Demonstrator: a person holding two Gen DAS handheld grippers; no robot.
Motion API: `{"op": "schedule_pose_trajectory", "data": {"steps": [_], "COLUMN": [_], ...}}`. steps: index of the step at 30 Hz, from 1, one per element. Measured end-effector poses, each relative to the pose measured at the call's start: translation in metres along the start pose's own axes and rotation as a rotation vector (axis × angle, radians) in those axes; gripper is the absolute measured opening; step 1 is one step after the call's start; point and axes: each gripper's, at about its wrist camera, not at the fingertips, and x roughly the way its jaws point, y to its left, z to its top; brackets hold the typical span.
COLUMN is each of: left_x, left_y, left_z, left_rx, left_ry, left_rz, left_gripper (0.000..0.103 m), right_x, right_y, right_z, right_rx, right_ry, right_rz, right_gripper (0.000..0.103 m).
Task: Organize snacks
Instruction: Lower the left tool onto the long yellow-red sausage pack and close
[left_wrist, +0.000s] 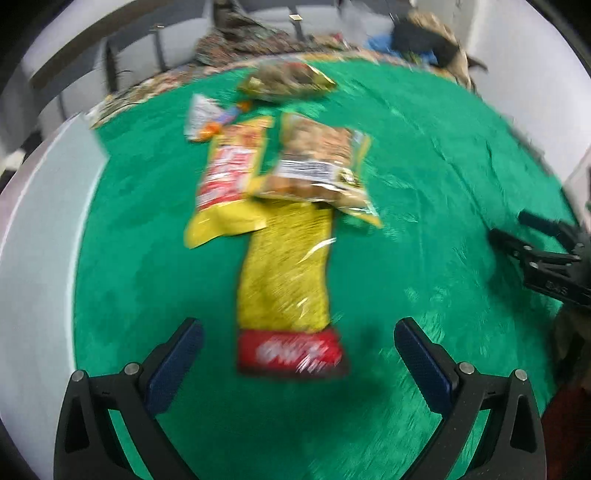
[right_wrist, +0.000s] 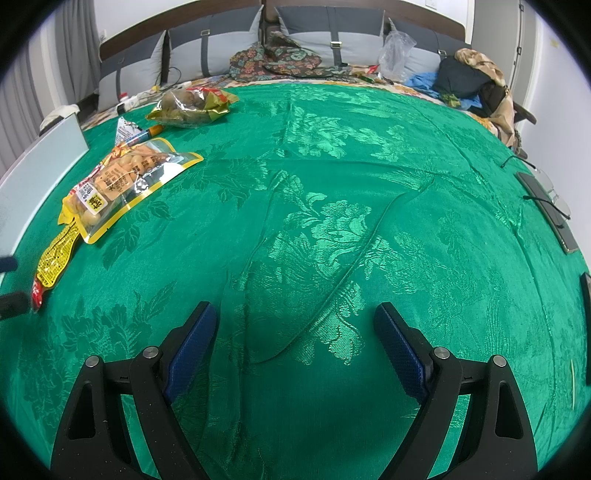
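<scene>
Nearest to me in the left wrist view, my left gripper (left_wrist: 297, 345) hangs over the green cloth (left_wrist: 424, 206) with its jaws spread wide and nothing between them; the red end of the long yellow packet (left_wrist: 286, 273) lies on the cloth just ahead of the gap, a little left of its middle. That picture is blurred, so I cannot read any print. The packet runs away from me, and its far end is tucked under two others: a yellow-and-red bag (left_wrist: 231, 173) on the left and a clear bag of pale snacks (left_wrist: 319, 162) on the right, lying side by side and overlapping. Just beyond the left one sits a small white wrapper (left_wrist: 202, 116), and farthest off, near the cloth's far edge, a clear bag of dark snacks (left_wrist: 286, 81). At the right edge of that view my right gripper (left_wrist: 517, 236) shows, well apart from the pile. In its own view the right gripper (right_wrist: 295, 328) is likewise wide open and empty above bare cloth, with the whole cluster of snacks away to the far left. Past the cloth lie heaped patterned fabric (right_wrist: 275, 59) and grey cushions (right_wrist: 328, 31).
</scene>
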Motion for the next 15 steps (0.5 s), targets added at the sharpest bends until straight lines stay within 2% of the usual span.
{"op": "schedule_pose_trajectory", "data": {"steps": [4, 6, 8, 9, 11, 13, 15], "left_x": [0.022, 0.025, 0.027, 0.026, 0.022, 0.014, 0.005], "left_y": [-0.004, 0.003, 0.009, 0.01, 0.012, 0.022, 0.033], "left_z": [0.016, 0.02, 0.022, 0.023, 0.022, 0.017, 0.007], "left_rx": [-0.036, -0.098, -0.127, -0.133, -0.135, -0.173, -0.24], "left_ry": [0.038, 0.031, 0.018, 0.01, -0.012, -0.019, -0.02], "left_rz": [0.042, 0.016, 0.019, 0.024, 0.043, 0.011, -0.031], "left_gripper": [0.1, 0.1, 0.094, 0.089, 0.055, 0.045, 0.041], "right_x": [0.0, 0.0, 0.0, 0.0, 0.0, 0.0, 0.0], "right_y": [0.0, 0.0, 0.0, 0.0, 0.0, 0.0, 0.0], "right_z": [0.0, 0.0, 0.0, 0.0, 0.0, 0.0, 0.0], "right_rx": [0.0, 0.0, 0.0, 0.0, 0.0, 0.0, 0.001], "right_ry": [0.0, 0.0, 0.0, 0.0, 0.0, 0.0, 0.0], "right_rz": [0.0, 0.0, 0.001, 0.001, 0.002, 0.001, 0.0], "right_gripper": [0.09, 0.09, 0.09, 0.09, 0.091, 0.091, 0.091]}}
